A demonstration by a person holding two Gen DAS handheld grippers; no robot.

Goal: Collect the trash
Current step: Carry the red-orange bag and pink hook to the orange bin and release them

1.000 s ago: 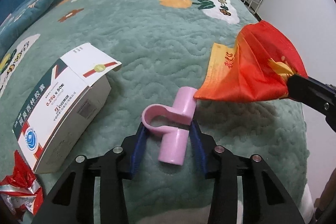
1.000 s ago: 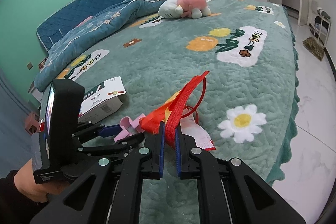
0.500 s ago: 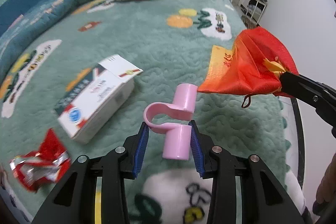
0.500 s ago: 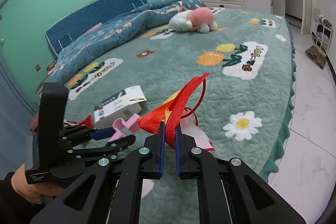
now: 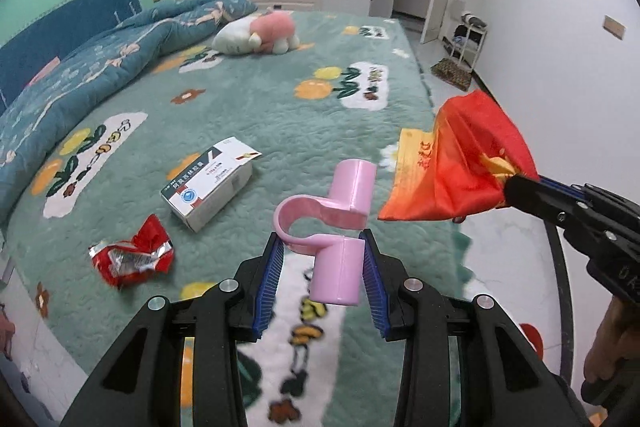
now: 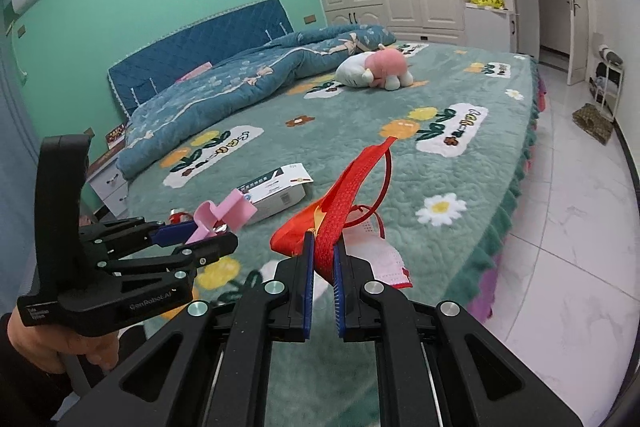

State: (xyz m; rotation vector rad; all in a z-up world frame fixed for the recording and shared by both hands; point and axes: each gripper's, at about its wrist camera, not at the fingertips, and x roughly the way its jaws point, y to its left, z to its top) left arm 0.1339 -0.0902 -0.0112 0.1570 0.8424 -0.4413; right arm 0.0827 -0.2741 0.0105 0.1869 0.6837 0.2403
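My left gripper (image 5: 322,247) is shut on a pink plastic clip (image 5: 334,223), held in the air above the bed; the same pink clip (image 6: 224,217) shows in the right wrist view, at the left gripper (image 6: 196,237). My right gripper (image 6: 321,243) is shut on the rim of a red-orange bag (image 6: 344,187), which hangs just right of the clip as the red-orange bag (image 5: 460,163). On the green bedspread lie a white medicine box (image 5: 210,185), also seen as the white medicine box (image 6: 276,193), and a crumpled red foil wrapper (image 5: 130,257).
A white face mask (image 6: 376,255) lies on the bed edge under the bag. A pink and white plush toy (image 5: 256,37) and a blue quilt (image 5: 100,67) lie further up the bed. White tiled floor (image 6: 580,227) runs along the right.
Both grippers have risen and pulled back from the bed, carrying the pink clip and the red bag. The box and red wrapper now look smaller and farther below.
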